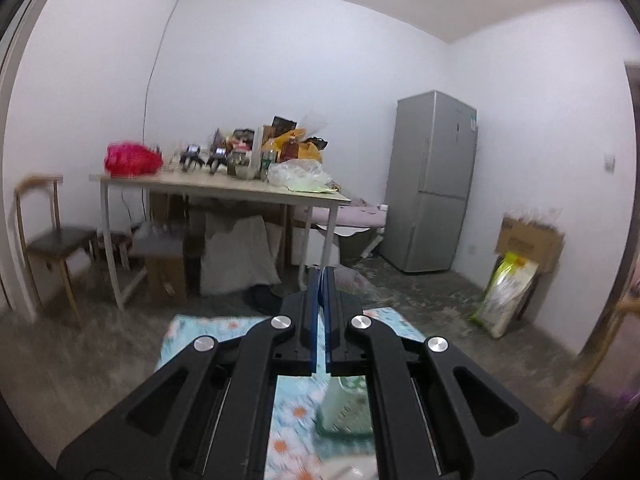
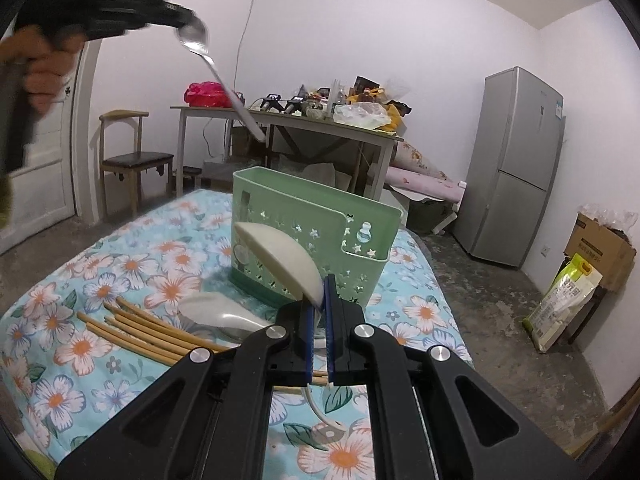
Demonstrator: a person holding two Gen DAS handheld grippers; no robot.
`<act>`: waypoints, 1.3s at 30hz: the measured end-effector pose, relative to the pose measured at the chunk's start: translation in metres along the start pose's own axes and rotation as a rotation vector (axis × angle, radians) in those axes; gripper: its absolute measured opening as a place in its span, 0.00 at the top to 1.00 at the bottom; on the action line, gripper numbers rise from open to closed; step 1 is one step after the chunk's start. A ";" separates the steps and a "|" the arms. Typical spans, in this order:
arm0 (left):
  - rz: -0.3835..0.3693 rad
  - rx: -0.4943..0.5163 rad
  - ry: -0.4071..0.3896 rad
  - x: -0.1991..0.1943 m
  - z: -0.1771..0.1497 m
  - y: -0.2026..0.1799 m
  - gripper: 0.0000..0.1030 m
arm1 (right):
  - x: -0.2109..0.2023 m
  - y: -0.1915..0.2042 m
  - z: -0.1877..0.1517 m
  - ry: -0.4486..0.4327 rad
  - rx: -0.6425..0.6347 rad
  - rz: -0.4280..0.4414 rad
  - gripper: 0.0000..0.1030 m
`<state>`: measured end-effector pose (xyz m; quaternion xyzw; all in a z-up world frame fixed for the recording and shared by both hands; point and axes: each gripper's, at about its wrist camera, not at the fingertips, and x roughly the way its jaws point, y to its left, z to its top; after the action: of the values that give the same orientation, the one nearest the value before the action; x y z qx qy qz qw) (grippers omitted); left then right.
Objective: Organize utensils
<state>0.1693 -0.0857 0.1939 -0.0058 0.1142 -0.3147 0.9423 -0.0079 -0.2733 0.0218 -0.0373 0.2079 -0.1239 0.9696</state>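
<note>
Spoons are in both grippers: the right gripper (image 2: 319, 312) pinches a white rice paddle (image 2: 280, 262) before the green holder (image 2: 320, 216); the left gripper (image 2: 176, 20) grips a steel spoon (image 2: 200, 46) by its slippery bowl. Both look light and stiff; chopsticks (image 2: 148, 332) lie loose on the cloth (image 2: 120, 264).

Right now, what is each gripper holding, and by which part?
Right gripper pinches a white rice paddle at the base of its blade. Left gripper holds a metal spoon by its bowl, handle hanging down.
</note>
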 end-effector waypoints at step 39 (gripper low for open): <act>0.139 0.034 0.284 0.033 -0.085 0.010 0.22 | 0.016 -0.056 0.014 0.019 0.278 0.170 0.95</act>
<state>0.1823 -0.0926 0.1030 0.0628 0.2412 -0.2484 0.9360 -0.0009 -0.3312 0.0354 0.1160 0.2002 -0.0691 0.9704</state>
